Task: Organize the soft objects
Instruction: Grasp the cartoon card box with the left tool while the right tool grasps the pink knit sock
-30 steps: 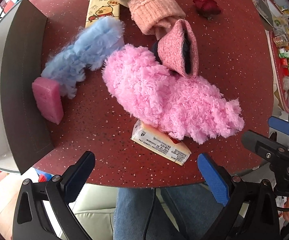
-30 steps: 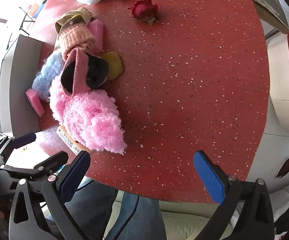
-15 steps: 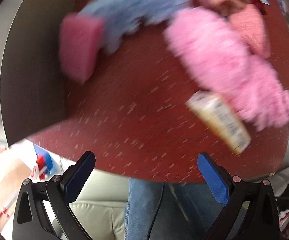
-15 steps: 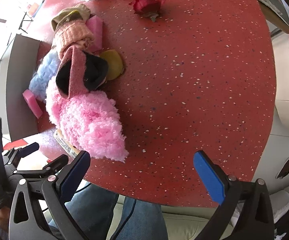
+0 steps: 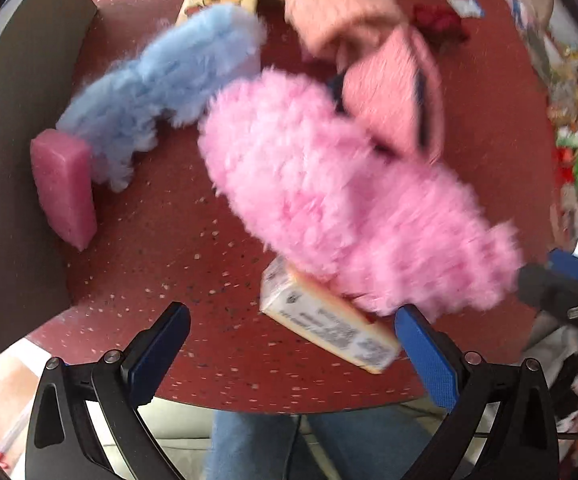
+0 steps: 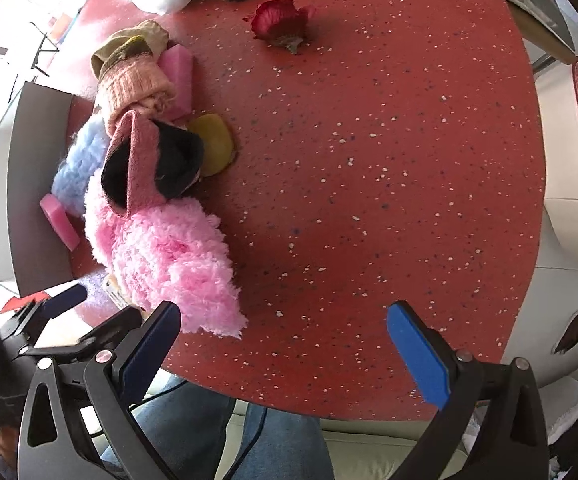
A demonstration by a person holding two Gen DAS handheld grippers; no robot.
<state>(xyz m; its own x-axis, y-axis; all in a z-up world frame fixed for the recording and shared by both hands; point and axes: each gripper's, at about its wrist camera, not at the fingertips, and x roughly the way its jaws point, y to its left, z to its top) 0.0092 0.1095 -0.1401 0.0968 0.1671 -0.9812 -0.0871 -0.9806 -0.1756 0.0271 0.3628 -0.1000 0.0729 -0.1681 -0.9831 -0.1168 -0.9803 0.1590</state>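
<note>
Both tongs hang at the near edge of the red table, spread wide and empty. The left gripper faces the pink fluff, which lies over a small carton. The blue fluff and a pink sponge sit by the grey box. The right gripper has only bare tabletop ahead of it.
</note>
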